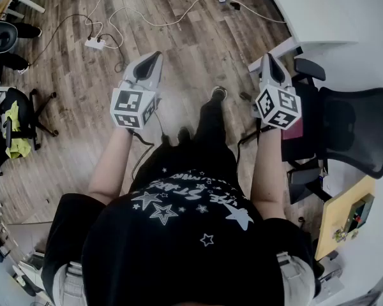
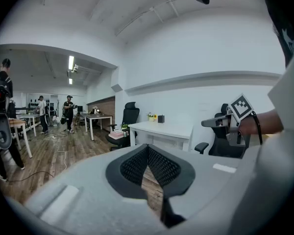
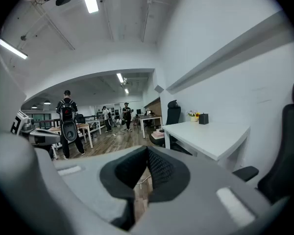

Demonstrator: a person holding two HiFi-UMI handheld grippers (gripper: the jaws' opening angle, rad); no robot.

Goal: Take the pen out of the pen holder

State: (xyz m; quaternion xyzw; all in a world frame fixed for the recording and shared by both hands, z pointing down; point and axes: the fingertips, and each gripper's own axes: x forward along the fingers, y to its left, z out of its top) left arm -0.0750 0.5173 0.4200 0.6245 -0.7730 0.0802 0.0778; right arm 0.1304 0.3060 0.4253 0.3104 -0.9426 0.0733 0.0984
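I stand on a wooden floor with a gripper in each hand, both held out ahead at about waist height. My left gripper [image 1: 154, 57] [image 2: 147, 147] has its jaws closed tip to tip with nothing between them. My right gripper [image 1: 269, 57] [image 3: 147, 149] is likewise shut and empty. A small dark container [image 3: 203, 119] [image 2: 160, 118], possibly the pen holder, stands far off on a white desk [image 3: 206, 138] beside a little pot of yellow flowers. No pen can be made out at this distance. Both grippers are well away from that desk.
A black office chair [image 1: 354, 129] stands close on my right beside a white desk [image 1: 325, 11]. Cables and a power strip [image 1: 96, 43] lie on the floor ahead. Another chair with a yellow cloth [image 1: 14, 123] is at the left. People [image 3: 68, 126] stand farther back in the room.
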